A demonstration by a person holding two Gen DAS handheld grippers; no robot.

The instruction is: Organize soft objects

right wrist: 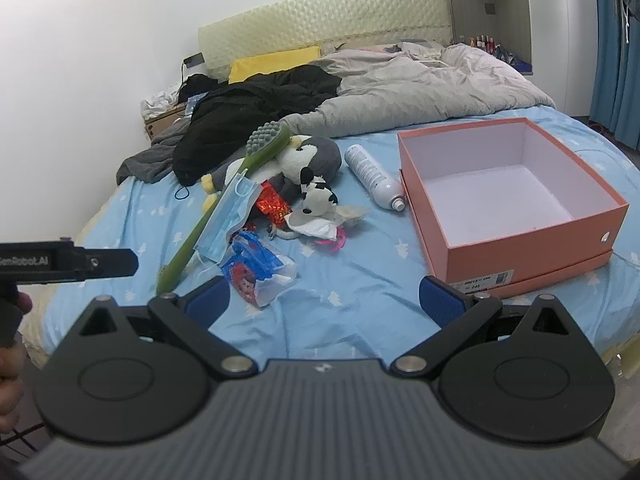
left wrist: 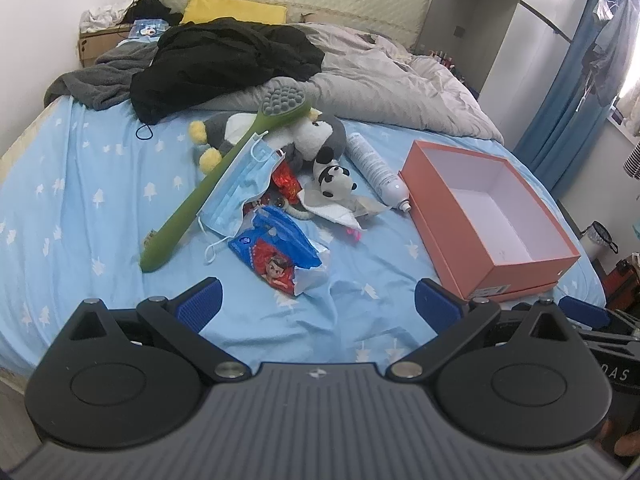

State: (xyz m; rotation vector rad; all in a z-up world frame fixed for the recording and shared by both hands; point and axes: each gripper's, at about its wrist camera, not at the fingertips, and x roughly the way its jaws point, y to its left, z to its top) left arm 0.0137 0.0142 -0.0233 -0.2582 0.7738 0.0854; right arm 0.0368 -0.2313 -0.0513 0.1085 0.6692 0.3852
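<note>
Now step: nothing picked up yet; orange box (right wrist: 516, 236) is empty.
Tools: left tool (left wrist: 318, 300) and right tool (right wrist: 324, 294) both spread wide, holding nothing.
Next: reach the panda toy (right wrist: 316, 198).

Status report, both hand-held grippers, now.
Left hand-held gripper open, empty. Right hand-held gripper open, empty. Plush penguin unboxed; orange box empty. Green brush across pile.
</note>
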